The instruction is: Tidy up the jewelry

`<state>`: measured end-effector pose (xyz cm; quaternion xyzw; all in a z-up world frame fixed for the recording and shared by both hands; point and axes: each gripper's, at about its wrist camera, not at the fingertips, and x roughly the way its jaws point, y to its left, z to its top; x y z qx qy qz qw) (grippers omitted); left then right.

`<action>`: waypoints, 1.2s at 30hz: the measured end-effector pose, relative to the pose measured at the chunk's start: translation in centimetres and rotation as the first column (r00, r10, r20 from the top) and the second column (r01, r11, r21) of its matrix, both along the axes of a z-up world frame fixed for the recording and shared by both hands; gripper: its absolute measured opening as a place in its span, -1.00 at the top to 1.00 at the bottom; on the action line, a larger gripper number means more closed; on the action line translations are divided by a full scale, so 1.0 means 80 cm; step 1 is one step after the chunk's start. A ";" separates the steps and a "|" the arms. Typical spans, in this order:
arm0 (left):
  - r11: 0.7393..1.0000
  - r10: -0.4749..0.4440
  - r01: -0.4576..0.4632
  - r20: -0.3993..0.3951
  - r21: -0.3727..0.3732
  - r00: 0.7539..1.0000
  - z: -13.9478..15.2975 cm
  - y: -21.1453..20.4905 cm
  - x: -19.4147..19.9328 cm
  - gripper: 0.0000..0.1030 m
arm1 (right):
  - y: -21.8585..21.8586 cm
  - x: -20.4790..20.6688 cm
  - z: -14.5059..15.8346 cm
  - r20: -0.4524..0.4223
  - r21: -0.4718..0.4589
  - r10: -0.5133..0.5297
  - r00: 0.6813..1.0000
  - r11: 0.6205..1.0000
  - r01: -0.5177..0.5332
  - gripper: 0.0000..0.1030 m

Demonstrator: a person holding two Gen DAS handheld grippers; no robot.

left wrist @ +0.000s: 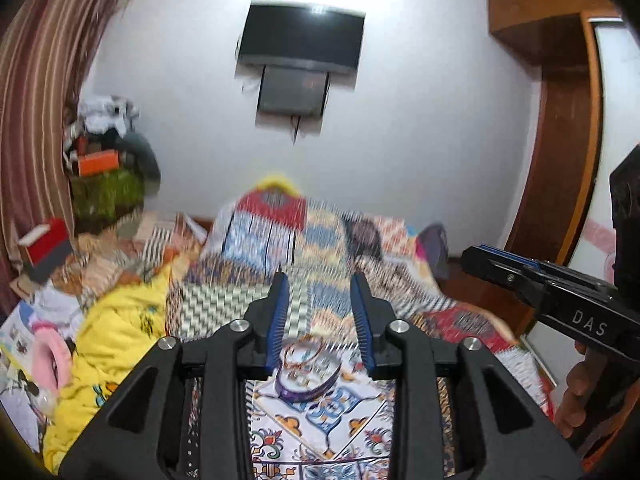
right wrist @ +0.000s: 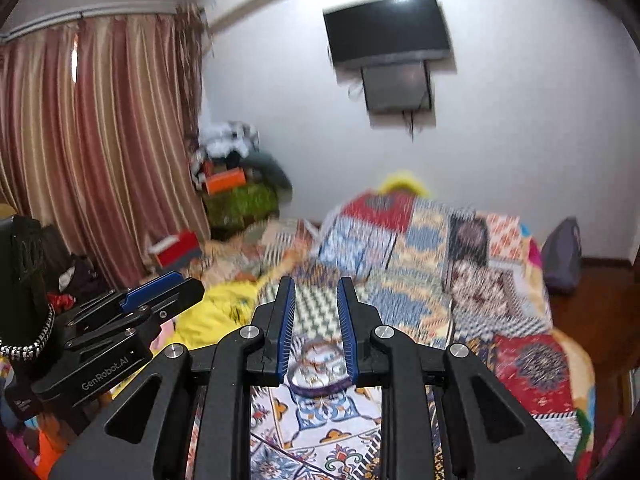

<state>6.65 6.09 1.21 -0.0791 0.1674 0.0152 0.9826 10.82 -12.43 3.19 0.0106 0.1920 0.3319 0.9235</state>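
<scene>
purple-rimmed and round, one jewelry dish [left wrist: 308, 376] sits on the patterned bedspread [left wrist: 320, 432], near the bed's near edge and in front of both claws. inside it we make out a brown beaded loop and a few pale, shiny pieces; blur keeps us from counting them.

we hold two grippers. the left gripper [left wrist: 320, 312] has its blue-padded jaws apart with nothing between them, only the bedspread and the dish showing through the gap below. the right gripper [right wrist: 316, 320] has its jaws closer together but still parted, with nothing clamped; the dish [right wrist: 320, 372] shows low in that gap, lying on the bed beyond the pads, not touching them. in the left view the right gripper [left wrist: 496, 264] reaches in from the right edge, with one hand [left wrist: 580, 384] under it.

around it we count one dark television [left wrist: 300, 38] on the white wall with one smaller dark panel [left wrist: 292, 94] under it, one striped curtain [right wrist: 100, 140] on the left, one yellow blanket [left wrist: 120, 332] along the bed's left side, one red box [left wrist: 48, 242] and one orange box [left wrist: 98, 162] in the cluttered far left corner, and one wooden wardrobe [left wrist: 560, 100] on the right. nothing stands between the claws and the dish.
</scene>
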 end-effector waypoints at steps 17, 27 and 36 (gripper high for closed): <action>0.994 0.076 -0.088 0.179 0.063 0.981 0.052 -0.034 -0.107 -0.71 | -0.032 -0.075 0.026 0.158 0.077 -0.156 0.975 0.986 0.146 -1.00; 0.990 0.108 -0.121 0.180 0.065 0.978 0.050 -0.030 -0.120 -0.87 | -0.037 -0.088 0.016 0.149 0.053 -0.156 0.976 0.987 0.150 -1.00; 0.991 0.108 -0.120 0.173 0.060 0.979 0.047 -0.028 -0.116 -0.88 | -0.040 -0.087 0.015 0.141 0.051 -0.156 0.978 0.987 0.150 -1.00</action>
